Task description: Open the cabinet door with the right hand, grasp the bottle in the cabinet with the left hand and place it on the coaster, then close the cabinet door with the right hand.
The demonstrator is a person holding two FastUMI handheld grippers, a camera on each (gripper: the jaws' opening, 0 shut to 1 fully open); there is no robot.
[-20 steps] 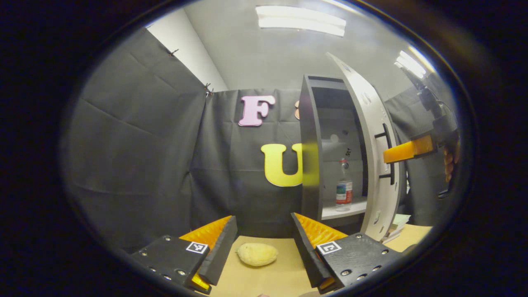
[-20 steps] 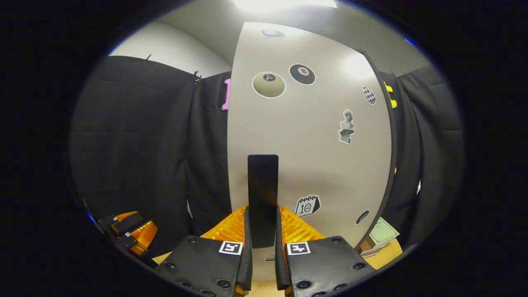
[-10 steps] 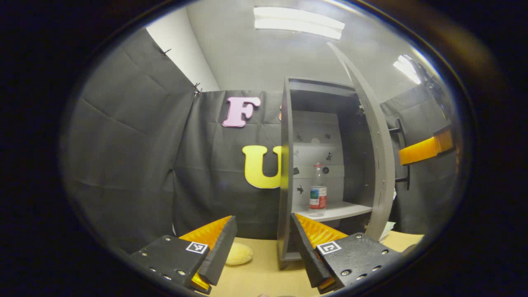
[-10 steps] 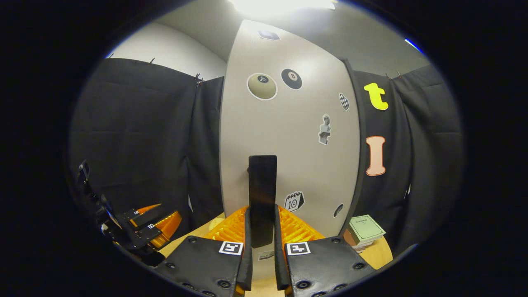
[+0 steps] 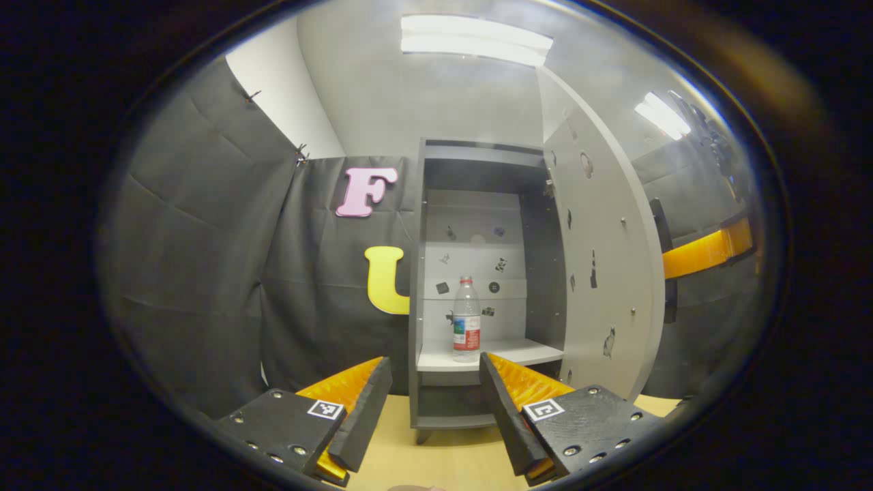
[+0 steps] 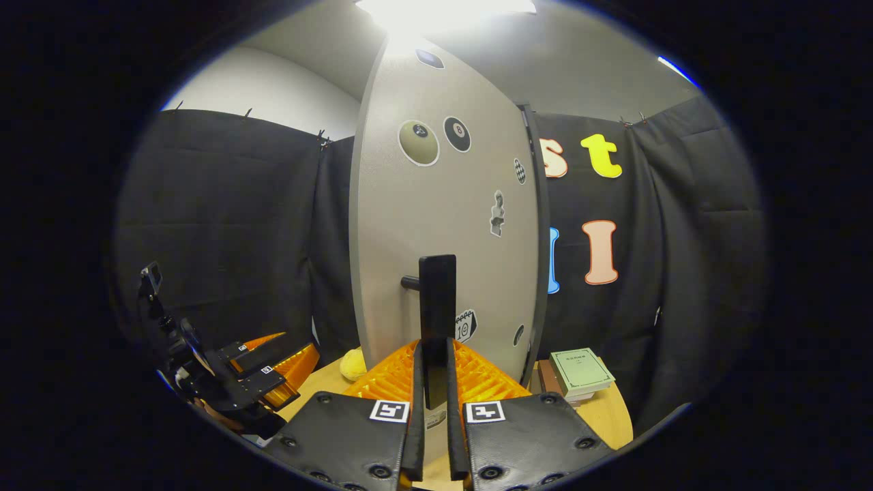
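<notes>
Looking down your spread left gripper [image 5: 428, 409], the upright bottle [image 5: 466, 318] sits dead ahead on the shelf [image 5: 518, 353], while your right gripper [image 6: 431, 382] pinches the handle [image 6: 437, 300].

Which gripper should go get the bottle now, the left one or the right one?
Probably the left. The left gripper is open and faces the bottle standing on the cabinet shelf, with no obstacle seen between. The right gripper is shut on the door handle, holding the door open.
</notes>
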